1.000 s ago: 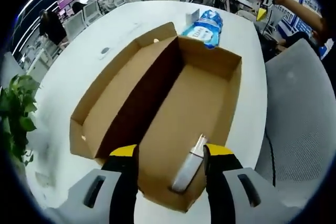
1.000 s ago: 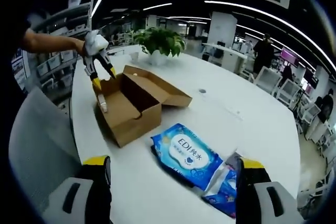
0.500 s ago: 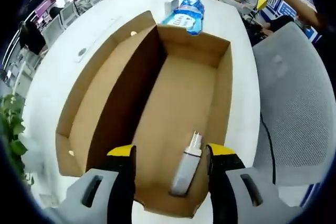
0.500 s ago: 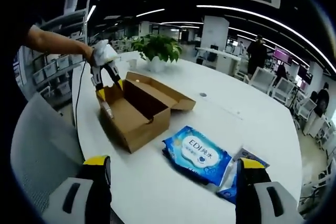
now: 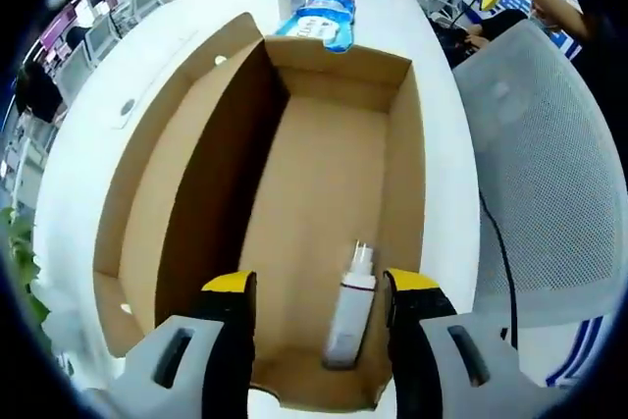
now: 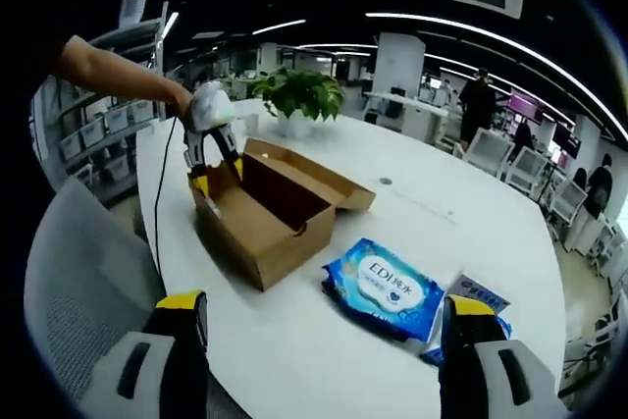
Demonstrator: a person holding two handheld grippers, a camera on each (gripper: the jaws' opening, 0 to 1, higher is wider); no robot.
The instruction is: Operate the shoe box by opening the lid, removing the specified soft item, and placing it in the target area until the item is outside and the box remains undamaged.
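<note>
The left hand-held gripper (image 5: 319, 287) hung wide-jawed over the open shoe box (image 5: 339, 159), straddling a small white tube (image 5: 349, 318) lying inside. Beyond on the worktop (image 6: 294, 340) lay a blue wipes pack (image 6: 385, 287); the right hand-held gripper (image 6: 319, 311) stood wide, empty.

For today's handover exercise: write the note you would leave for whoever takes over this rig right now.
Left gripper: open, jaws either side of the small white bottle in the shoe box.
Right gripper: open, above the table, near the blue wipes pack.
Done: lid open; wipes pack lies outside the box.
Left: probably grip the bottle, lift it out and set it down without crushing the box.
</note>
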